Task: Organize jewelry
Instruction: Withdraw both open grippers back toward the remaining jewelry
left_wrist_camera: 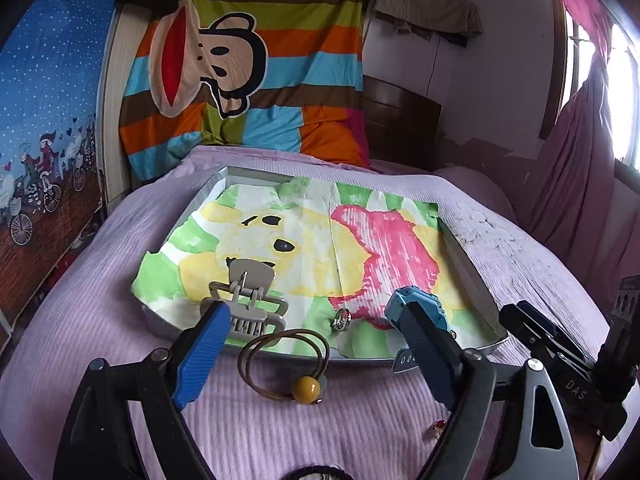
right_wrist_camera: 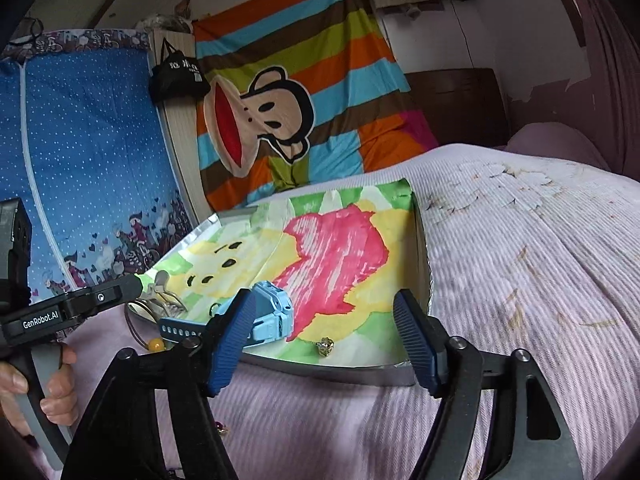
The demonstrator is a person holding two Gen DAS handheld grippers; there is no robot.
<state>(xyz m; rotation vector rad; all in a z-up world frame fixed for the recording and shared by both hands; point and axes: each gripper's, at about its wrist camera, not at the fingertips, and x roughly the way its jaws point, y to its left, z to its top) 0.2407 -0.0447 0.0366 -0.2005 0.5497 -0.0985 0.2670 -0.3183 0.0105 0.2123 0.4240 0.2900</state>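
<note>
A metal tray (left_wrist_camera: 256,176) lined with a painted cloth lies on the bed. On it are a grey hair claw clip (left_wrist_camera: 248,292), a small ring (left_wrist_camera: 341,319) and a blue watch (left_wrist_camera: 420,308). A brown hair tie with a yellow bead (left_wrist_camera: 306,388) lies over the tray's near rim, between my left gripper's (left_wrist_camera: 316,354) open fingers. My right gripper (right_wrist_camera: 326,336) is open and empty just before the tray's near edge (right_wrist_camera: 320,372), with the ring (right_wrist_camera: 325,346) between its fingers and the watch (right_wrist_camera: 272,316) by its left finger. A small red-stoned piece (left_wrist_camera: 438,426) lies on the bedspread.
The bed has a lilac ribbed bedspread (right_wrist_camera: 520,280). A striped monkey blanket (left_wrist_camera: 248,60) hangs behind, with a blue printed cloth (left_wrist_camera: 40,120) at left and pink curtains (left_wrist_camera: 580,140) at right. The right gripper's body (left_wrist_camera: 552,344) sits beside the left one.
</note>
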